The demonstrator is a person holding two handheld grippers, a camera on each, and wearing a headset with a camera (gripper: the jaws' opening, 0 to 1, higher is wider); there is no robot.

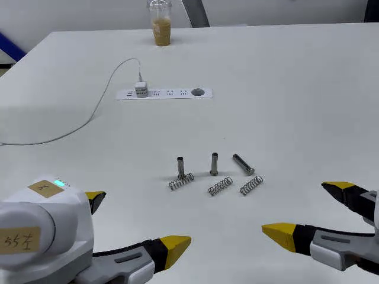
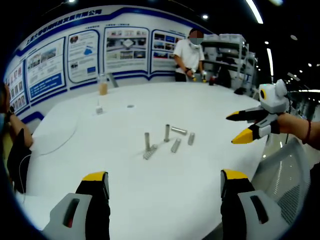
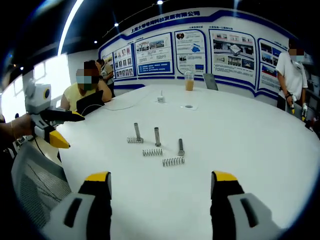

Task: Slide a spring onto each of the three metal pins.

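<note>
Three metal pins stand in a row on the white table (image 1: 284, 106). The left pin (image 1: 180, 166) and middle pin (image 1: 214, 164) are upright, and the right pin (image 1: 243, 164) lies on its side. A loose spring lies in front of each: left spring (image 1: 181, 182), middle spring (image 1: 220, 186), right spring (image 1: 251, 184). My left gripper (image 1: 135, 222) hovers open at the near left, well short of the springs. My right gripper (image 1: 308, 210) is open at the near right. Both hold nothing. In the left gripper view the pins (image 2: 167, 133) sit ahead of the left gripper (image 2: 165, 177).
A white power strip (image 1: 164, 93) with a plug and a trailing cable (image 1: 89, 118) lies behind the pins. A cup with a brown drink (image 1: 160, 23) stands at the far edge. A person (image 2: 189, 55) stands beyond the table, and another (image 3: 90, 90) sits at its side.
</note>
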